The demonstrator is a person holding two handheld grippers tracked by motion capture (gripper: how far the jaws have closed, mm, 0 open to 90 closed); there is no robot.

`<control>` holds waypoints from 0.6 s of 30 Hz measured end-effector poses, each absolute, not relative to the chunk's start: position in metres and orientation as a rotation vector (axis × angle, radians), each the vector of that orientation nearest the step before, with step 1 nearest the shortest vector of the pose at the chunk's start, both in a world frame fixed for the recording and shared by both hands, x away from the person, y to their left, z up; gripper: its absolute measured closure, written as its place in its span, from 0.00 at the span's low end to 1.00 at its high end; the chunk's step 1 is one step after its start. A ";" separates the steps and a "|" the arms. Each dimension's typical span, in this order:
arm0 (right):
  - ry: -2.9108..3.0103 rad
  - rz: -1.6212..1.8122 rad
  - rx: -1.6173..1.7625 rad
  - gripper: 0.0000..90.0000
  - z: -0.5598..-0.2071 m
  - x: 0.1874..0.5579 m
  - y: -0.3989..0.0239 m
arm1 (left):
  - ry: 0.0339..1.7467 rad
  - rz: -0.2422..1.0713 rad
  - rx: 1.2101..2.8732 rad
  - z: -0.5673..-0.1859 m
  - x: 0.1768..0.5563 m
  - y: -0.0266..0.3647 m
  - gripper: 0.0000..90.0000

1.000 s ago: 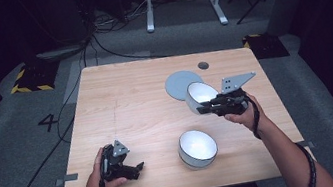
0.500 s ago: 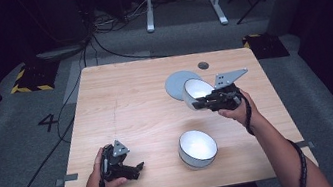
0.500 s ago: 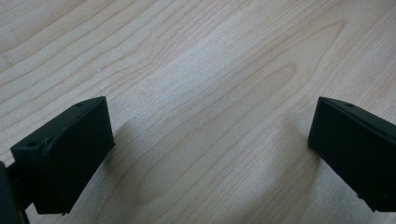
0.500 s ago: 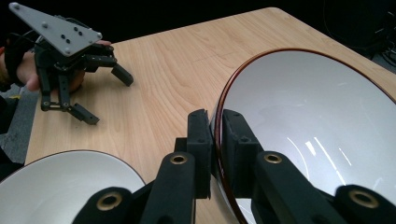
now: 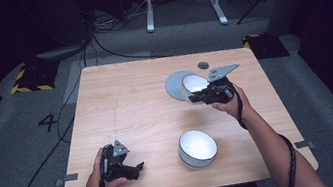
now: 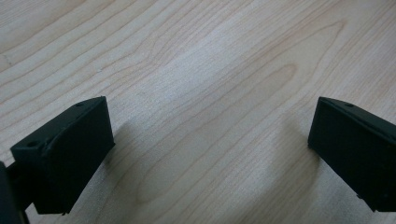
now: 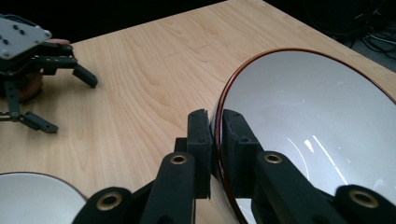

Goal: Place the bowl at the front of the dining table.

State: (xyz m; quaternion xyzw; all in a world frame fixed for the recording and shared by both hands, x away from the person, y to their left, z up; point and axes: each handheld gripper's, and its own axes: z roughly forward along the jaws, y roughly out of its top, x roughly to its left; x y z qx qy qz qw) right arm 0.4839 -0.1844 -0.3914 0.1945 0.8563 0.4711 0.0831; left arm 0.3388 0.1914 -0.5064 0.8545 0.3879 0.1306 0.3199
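Bowl point(image 7: 317, 126) rim is pinched between the jaws of my right hand-held gripper point(image 7: 214, 140), one jaw inside and one outside; I see it tilted on its side, held over the grey plate point(image 5: 174, 86) at the far right of the worktop point(image 5: 131, 109). My right forearm reaches in diagonally from the near right corner. My left hand-held gripper point(image 5: 136, 168) rests near the front left edge, jaws spread apart over bare wood. A second bowl point(image 5: 197, 148) stands upright near the front edge, with open wood between both hands.
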 end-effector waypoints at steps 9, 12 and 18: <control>2.544 1.370 0.601 0.91 -0.393 0.496 -0.178 | 1.019 0.344 2.246 -0.506 0.339 0.191 0.00; 2.537 1.372 0.600 0.91 -0.393 0.500 -0.176 | 1.020 0.345 2.246 -0.506 0.339 0.191 0.00; 2.525 1.331 0.624 0.91 -0.393 0.512 -0.170 | 1.020 0.343 2.246 -0.506 0.339 0.191 0.00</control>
